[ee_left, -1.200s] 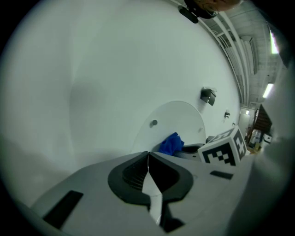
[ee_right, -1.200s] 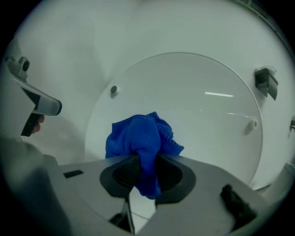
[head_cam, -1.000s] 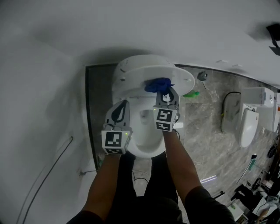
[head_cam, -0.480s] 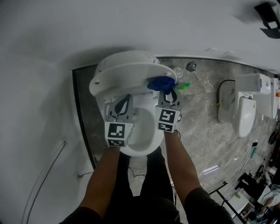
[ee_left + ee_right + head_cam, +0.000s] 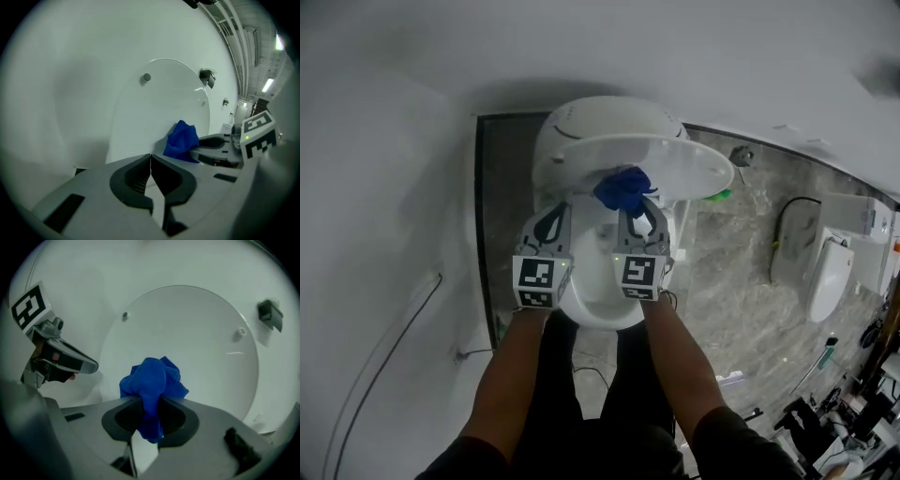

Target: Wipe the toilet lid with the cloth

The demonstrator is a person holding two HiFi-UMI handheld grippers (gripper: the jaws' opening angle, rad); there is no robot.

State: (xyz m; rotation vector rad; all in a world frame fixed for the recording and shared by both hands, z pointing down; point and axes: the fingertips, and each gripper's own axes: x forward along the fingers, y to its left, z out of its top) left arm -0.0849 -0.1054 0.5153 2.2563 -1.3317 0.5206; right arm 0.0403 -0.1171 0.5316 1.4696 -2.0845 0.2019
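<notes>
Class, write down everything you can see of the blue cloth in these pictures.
The blue cloth is a small bunched wad of soft, looped fabric, deep blue all over. The right gripper is shut on its middle: crumpled folds bulge ahead of the jaws and a short tail hangs behind them. It sits before the raised white toilet lid, low on its inner face; contact with the lid cannot be told.

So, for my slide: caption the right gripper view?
Right claw shut on a blue cloth before the raised white toilet lid.
</notes>
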